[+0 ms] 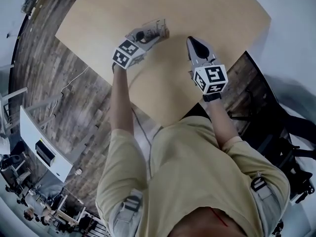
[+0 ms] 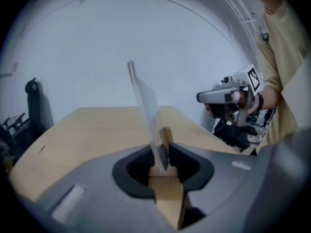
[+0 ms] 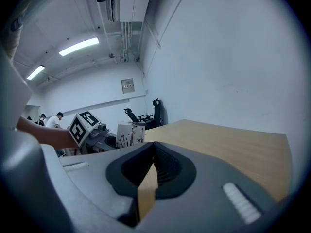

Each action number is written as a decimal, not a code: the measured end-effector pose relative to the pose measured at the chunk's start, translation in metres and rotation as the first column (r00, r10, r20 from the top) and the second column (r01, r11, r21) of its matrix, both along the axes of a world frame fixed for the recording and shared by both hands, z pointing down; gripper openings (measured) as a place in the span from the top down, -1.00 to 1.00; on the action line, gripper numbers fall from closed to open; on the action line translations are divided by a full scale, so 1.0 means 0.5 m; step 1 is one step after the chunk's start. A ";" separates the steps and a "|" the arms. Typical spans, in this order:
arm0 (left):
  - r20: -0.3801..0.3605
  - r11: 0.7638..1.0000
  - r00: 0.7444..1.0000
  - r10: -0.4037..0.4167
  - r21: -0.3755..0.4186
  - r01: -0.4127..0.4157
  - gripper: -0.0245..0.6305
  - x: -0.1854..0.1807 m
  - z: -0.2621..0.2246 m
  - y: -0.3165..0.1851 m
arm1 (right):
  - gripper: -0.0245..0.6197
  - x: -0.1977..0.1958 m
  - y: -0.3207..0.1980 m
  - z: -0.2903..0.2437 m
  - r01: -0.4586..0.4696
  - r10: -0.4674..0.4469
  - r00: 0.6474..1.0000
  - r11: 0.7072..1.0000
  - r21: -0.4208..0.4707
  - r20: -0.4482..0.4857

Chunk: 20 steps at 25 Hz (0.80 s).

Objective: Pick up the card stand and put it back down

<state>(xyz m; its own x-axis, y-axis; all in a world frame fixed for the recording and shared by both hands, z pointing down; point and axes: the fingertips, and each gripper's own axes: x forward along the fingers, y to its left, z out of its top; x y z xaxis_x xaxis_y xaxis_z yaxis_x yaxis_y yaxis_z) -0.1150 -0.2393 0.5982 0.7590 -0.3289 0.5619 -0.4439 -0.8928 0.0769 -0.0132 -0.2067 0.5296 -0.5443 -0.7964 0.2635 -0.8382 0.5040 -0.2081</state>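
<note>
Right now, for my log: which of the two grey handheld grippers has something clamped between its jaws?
The left gripper: its jaws pinch the clear plastic card stand. The right gripper is shut on nothing.

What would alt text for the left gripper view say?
The left gripper pinches a clear card stand upright between its fingers, with a light wooden table beyond. At right, a person holds the right gripper before a white wall.
</note>
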 end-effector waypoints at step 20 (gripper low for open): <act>-0.152 0.727 0.785 -0.601 0.304 0.616 0.64 -0.166 -0.356 0.268 | 0.91 -0.146 0.235 -0.237 0.093 -0.101 0.994 0.978 0.189 0.034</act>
